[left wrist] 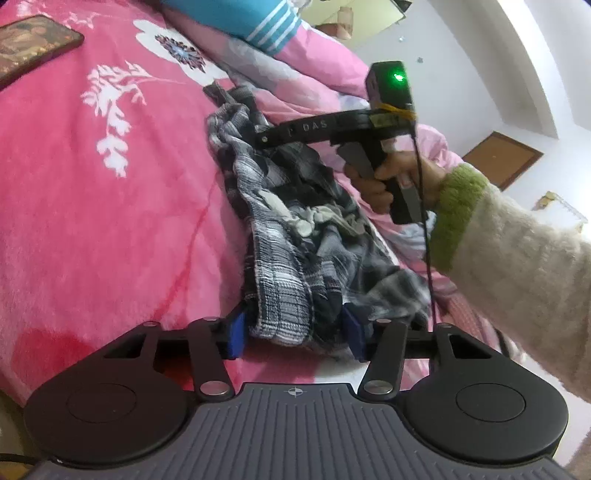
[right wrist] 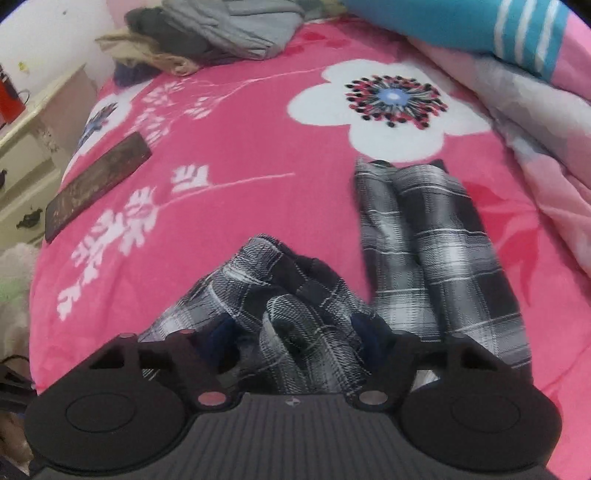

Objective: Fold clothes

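Grey, black and white plaid trousers (left wrist: 288, 236) lie crumpled on a pink flowered blanket (left wrist: 110, 221). My left gripper (left wrist: 295, 332) sits low at their near end. The ribbed waistband lies between its blue pads (left wrist: 236, 330), and I see no clear squeeze. In the left wrist view my right gripper (left wrist: 258, 134), held by a hand (left wrist: 388, 177) in a cream and green sleeve, points down into the far end of the cloth. In the blurred right wrist view the right gripper (right wrist: 293, 328) straddles a raised fold of the trousers (right wrist: 424, 229), whose two legs stretch away.
A flat dark patterned rectangle (right wrist: 96, 184) lies on the blanket to the left. Several folded clothes (right wrist: 221, 29) are piled at the far end. A blue cloth with white stripes (right wrist: 480, 22) rests on a pale pink quilt (right wrist: 535, 129) at the right. A cream cabinet (right wrist: 29, 147) stands left of the bed.
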A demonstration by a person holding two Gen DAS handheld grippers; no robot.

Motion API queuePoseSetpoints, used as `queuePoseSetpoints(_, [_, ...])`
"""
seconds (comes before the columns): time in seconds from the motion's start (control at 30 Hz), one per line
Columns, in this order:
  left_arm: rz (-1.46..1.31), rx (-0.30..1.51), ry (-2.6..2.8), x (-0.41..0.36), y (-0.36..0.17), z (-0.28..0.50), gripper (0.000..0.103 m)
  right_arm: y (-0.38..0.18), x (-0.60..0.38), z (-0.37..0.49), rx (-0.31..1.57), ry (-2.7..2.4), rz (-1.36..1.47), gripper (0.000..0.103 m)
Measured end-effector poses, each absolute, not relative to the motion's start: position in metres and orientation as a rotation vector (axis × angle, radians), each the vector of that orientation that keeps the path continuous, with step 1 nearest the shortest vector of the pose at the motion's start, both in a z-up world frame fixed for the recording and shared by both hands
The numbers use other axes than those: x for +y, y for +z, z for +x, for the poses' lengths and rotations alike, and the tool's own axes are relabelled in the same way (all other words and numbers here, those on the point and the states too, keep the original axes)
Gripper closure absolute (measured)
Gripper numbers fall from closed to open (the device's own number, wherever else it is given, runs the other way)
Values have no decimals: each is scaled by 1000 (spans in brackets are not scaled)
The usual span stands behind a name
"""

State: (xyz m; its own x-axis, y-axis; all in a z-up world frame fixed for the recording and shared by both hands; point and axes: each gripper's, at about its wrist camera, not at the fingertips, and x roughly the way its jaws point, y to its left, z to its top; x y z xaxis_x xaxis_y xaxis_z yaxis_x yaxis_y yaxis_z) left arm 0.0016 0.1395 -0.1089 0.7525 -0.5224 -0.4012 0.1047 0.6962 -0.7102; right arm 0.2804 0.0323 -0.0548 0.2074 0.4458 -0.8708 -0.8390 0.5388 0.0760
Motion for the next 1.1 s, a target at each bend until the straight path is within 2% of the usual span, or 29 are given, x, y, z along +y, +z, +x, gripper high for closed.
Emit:
queuePoseSetpoints(0.03, [-718, 625, -358, 138, -108, 0, 56, -53, 31, 279, 999, 941, -459, 49])
queuePoseSetpoints(0.07, [-711, 618, -336, 136, -108, 0, 57, -52, 30, 277, 993, 941, -451, 64])
queuePoseSetpoints(0.1, [-685, 608, -319, 132, -106, 0, 59, -51, 29, 275, 979, 931, -453, 73])
queuePoseSetpoints(0.2, [-619, 583, -263, 122, -103, -2, 69, -48, 30, 265, 924, 890, -484, 87])
queuePoseSetpoints(0.3, [-607, 567, -227, 122, -103, -2, 83, -39, 31, 252, 849, 851, -509, 94])
queuePoseSetpoints(0.43, [-615, 528, -193, 132, -97, -1, 89, -19, 31, 238, 732, 789, -533, 95])
queuePoseSetpoints(0.6, [-605, 435, -100, 163, -79, 17, 91, 14, 34, 245, 599, 692, -532, 96])
queuePoseSetpoints(0.87, [-587, 256, 181, 247, -33, 84, 92, 52, 81, 322, 461, 621, -468, 96])
queuePoseSetpoints(1.1, [-547, 244, 447, 307, -16, 154, 92, 57, 158, 406, 391, 645, -438, 96])
